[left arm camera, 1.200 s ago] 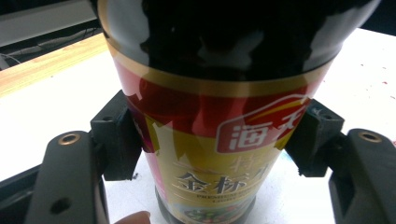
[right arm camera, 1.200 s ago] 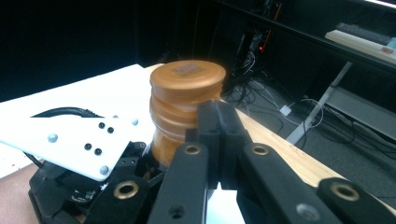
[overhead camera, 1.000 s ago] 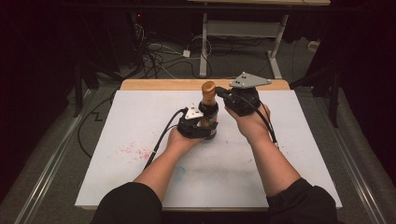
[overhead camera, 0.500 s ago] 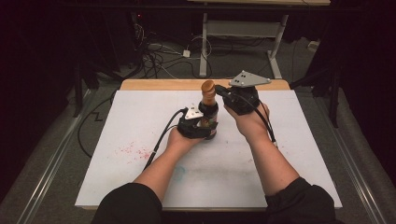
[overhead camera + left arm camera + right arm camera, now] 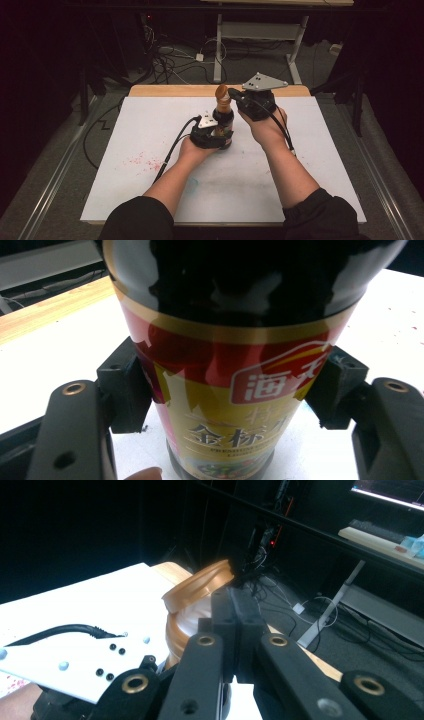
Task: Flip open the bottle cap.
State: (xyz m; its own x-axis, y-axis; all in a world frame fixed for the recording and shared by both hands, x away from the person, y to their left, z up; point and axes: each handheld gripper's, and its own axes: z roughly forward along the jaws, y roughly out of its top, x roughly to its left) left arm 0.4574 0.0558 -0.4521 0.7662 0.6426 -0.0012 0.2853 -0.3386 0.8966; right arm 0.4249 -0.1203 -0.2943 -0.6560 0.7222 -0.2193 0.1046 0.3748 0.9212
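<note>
A dark sauce bottle point(image 5: 224, 120) with a red and gold label point(image 5: 225, 390) stands upright on the white mat point(image 5: 300, 135). My left gripper point(image 5: 221, 136) is shut on its body, and the pads point(image 5: 125, 390) press both sides of the label. The bottle's brown flip cap point(image 5: 222, 95) is tilted up, and its pale inside point(image 5: 192, 612) shows. My right gripper point(image 5: 239, 587) is shut, jaws pressed together, with the tips against the raised lid's rim point(image 5: 200, 587). In the high view the right gripper point(image 5: 233, 93) reaches the cap from the right.
The mat covers a wooden table point(image 5: 165, 90). Red stains point(image 5: 145, 161) mark the mat at the left. Cables point(image 5: 165, 55) and desk legs point(image 5: 218, 50) lie on the dark floor beyond the table's far edge.
The cap's lid now stands tipped higher at the right gripper's tips. The left gripper and the bottle have stayed in place.
</note>
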